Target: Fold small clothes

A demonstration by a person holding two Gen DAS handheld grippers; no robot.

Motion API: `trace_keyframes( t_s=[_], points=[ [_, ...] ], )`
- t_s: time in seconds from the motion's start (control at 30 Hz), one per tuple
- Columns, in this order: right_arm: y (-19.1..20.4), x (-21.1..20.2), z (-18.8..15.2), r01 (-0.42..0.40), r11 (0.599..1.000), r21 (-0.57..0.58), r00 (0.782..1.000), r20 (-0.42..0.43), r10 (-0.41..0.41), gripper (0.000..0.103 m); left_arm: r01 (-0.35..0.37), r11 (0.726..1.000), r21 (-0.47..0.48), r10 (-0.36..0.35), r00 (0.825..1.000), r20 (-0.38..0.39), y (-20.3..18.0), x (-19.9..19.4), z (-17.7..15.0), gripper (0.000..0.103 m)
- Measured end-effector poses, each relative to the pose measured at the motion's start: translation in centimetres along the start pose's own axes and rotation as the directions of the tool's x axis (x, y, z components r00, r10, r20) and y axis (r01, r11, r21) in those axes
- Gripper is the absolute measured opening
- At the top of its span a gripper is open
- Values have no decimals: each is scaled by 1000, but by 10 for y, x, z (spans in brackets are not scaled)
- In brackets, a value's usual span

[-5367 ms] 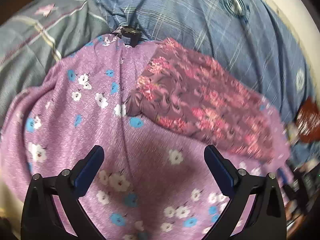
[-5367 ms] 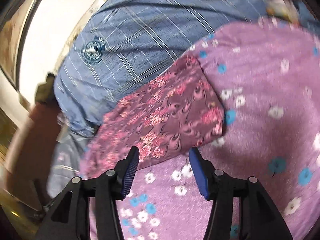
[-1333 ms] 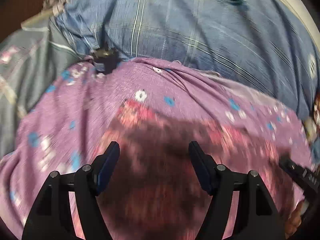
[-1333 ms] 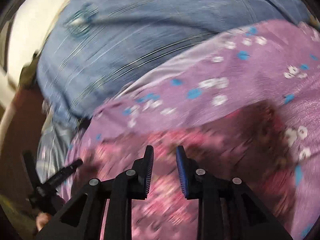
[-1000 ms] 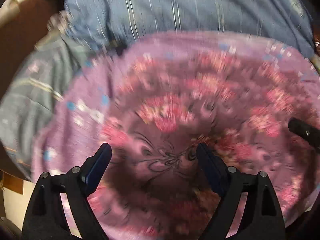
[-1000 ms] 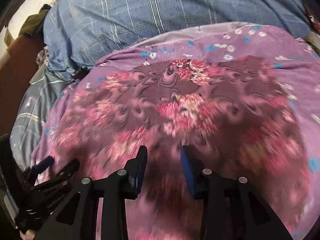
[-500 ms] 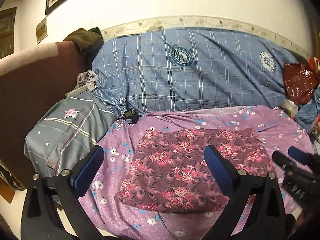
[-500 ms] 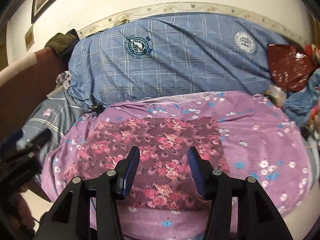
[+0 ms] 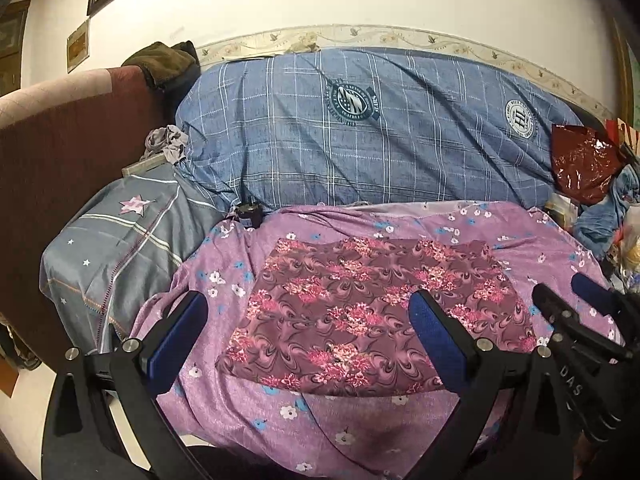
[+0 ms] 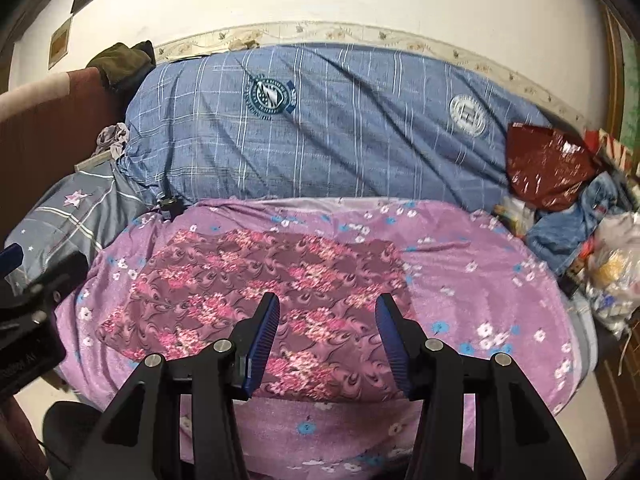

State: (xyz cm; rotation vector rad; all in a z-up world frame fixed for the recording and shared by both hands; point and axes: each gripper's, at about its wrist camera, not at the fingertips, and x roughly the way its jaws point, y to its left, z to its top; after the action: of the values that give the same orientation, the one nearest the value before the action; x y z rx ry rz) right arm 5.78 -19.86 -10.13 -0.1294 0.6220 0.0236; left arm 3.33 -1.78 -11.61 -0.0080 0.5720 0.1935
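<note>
A maroon garment with pink flowers [image 9: 372, 312] lies spread flat on the purple flowered bed sheet [image 9: 344, 432]. It also shows in the right wrist view [image 10: 264, 300]. My left gripper [image 9: 308, 328] is open and empty, held back above the garment's near edge. My right gripper [image 10: 326, 328] is open and empty, also held back over the garment. The right gripper shows at the right edge of the left wrist view [image 9: 576, 312]. The left gripper shows at the left edge of the right wrist view [image 10: 32, 280].
A large blue plaid duvet [image 9: 360, 140] lies behind the sheet against the wall. A grey star pillow [image 9: 120, 248] is at the left by a brown headboard [image 9: 60, 152]. A red foil bag [image 9: 580, 164] and clutter [image 10: 600, 256] sit at the right.
Both grippers have pulled back and up from close over the garment, and the right one has opened wider. The garment, earlier folded narrow, now lies spread out flat.
</note>
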Motion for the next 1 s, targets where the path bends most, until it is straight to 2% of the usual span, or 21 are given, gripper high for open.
trace_keyframes(
  t_s=[0.4, 0.6, 0.73, 0.8, 0.93, 1.0],
  points=[
    [-13, 5, 2, 36, 999, 6, 999, 19, -36, 52, 12, 999, 31, -11, 999, -43, -20, 18, -4, 101],
    [-21, 18, 0, 33, 999, 20, 999, -2, -33, 52, 7, 999, 32, -5, 998, -68, -24, 32, -7, 101],
    [-24, 33, -4, 39, 999, 17, 999, -27, -39, 52, -2, 1000, 28, 5, 993, -115, -23, 55, -14, 101],
    [-26, 45, -7, 44, 999, 15, 998, -45, -43, 52, -10, 1000, 24, 13, 990, -143, -20, 71, -21, 101],
    [-33, 93, -27, 77, 997, 0, 988, -134, -76, 52, -87, 996, 5, 85, 964, -253, -3, 122, -52, 101],
    [-39, 119, -42, 73, 997, 18, 980, -188, -69, 52, -121, 993, 4, 117, 951, -285, 4, 138, -66, 101]
  ],
)
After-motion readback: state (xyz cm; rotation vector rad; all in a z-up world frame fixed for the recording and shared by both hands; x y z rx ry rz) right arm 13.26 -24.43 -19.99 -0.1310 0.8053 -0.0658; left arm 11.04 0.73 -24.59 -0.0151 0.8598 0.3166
